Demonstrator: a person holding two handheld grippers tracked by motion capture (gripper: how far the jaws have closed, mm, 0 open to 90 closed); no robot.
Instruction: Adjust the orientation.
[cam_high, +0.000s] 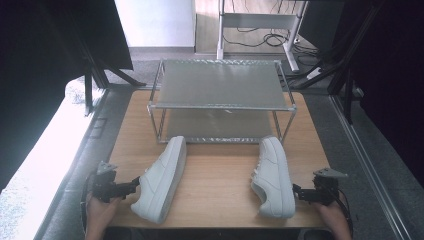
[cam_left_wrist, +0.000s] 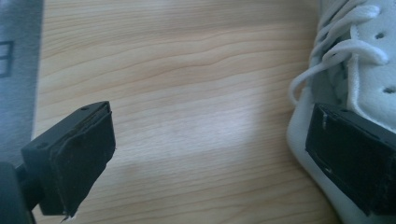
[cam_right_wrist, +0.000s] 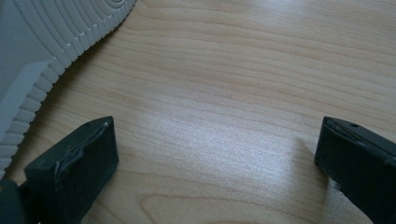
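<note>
Two white sneakers lie on the wooden table (cam_high: 215, 190). The left sneaker (cam_high: 161, 177) points toward the rack, and its laces and side (cam_left_wrist: 359, 56) are in the left gripper view. My left gripper (cam_high: 134, 183) (cam_left_wrist: 210, 135) is open right beside its heel half, one jaw at the shoe's edge and the other over bare wood. The right sneaker (cam_high: 273, 176) turns its ribbed sole (cam_right_wrist: 42, 42) toward my right gripper (cam_high: 297, 190) (cam_right_wrist: 217, 144). That gripper is open over bare wood, holds nothing, and sits a little apart from the shoe.
A two-tier metal shoe rack (cam_high: 222, 102) stands at the back of the table, both shelves bare. Grey floor strips run along both table sides. A desk frame with cables (cam_high: 260, 30) stands behind the rack. Dark curtains hang at far left and right.
</note>
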